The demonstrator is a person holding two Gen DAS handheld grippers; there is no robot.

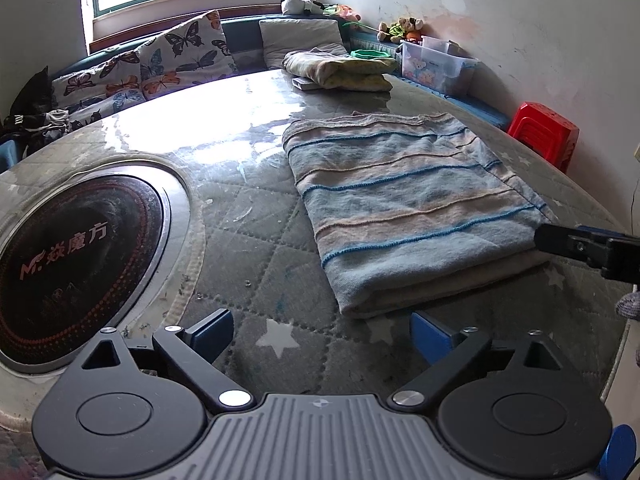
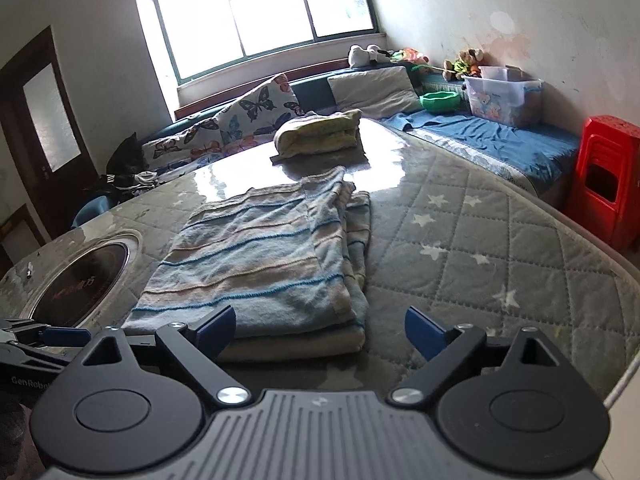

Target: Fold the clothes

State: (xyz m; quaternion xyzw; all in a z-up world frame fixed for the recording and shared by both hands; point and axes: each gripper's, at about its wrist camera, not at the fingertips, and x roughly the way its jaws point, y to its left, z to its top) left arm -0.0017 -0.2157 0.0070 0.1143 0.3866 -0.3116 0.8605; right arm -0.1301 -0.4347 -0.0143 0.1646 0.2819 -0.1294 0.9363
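Striped in pale blue and beige, the folded cloth (image 1: 408, 204) lies flat on the quilted table cover (image 1: 256, 248), its thick doubled edge toward the camera, which suggests the fold is made and the piece has been set down to rest. Both tongs stand released with nothing between their jaws: the left gripper (image 1: 322, 332) hovers over bare quilting with the cloth's near corner at about one o'clock, while the right gripper (image 2: 320, 330) sits just short of the cloth's near edge, the cloth (image 2: 264, 264) filling its eleven to twelve o'clock. That stance looks like hands backing off a finished fold rather than reaching for one. The left view alone shows the black round hob (image 1: 76, 264) in full at nine o'clock and the right gripper's tip coming in at three o'clock. The right view alone shows the cloth's loose layered side edge at twelve o'clock, the door (image 2: 44, 128) at ten, and the red stool (image 2: 608, 180) in full at two.
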